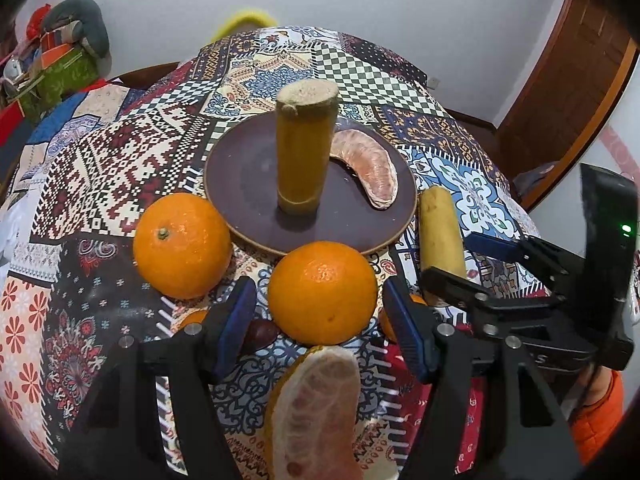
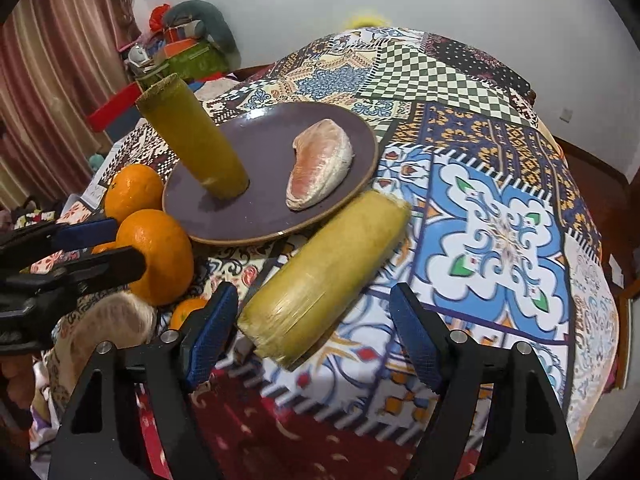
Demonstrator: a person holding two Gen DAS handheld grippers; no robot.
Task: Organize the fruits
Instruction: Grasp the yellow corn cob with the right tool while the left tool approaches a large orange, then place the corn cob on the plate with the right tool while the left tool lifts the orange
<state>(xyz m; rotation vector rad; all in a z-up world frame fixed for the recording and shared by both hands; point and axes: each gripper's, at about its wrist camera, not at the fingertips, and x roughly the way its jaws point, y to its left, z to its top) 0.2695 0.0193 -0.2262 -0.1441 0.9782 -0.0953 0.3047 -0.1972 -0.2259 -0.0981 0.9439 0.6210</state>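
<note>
A dark purple plate (image 1: 240, 184) (image 2: 260, 152) holds an upright sugarcane piece (image 1: 304, 148) (image 2: 196, 144) and a peeled pomelo segment (image 1: 372, 168) (image 2: 320, 164). My left gripper (image 1: 320, 312) is open, its fingers on either side of an orange (image 1: 322, 292) (image 2: 160, 256) on the cloth. A second orange (image 1: 182, 246) (image 2: 134, 192) lies to the left. Another pomelo segment (image 1: 316, 412) lies below the left gripper. My right gripper (image 2: 312, 328) (image 1: 460, 264) is open around the near end of a lying sugarcane piece (image 2: 324, 276) (image 1: 440, 236).
A patterned patchwork cloth (image 1: 120, 168) (image 2: 500, 220) covers the table. Small oranges (image 1: 192, 318) (image 2: 186, 312) and a dark red fruit (image 1: 260, 334) lie near the left gripper. Cluttered boxes (image 1: 52, 68) stand at the far left, a wooden door (image 1: 568, 92) at the right.
</note>
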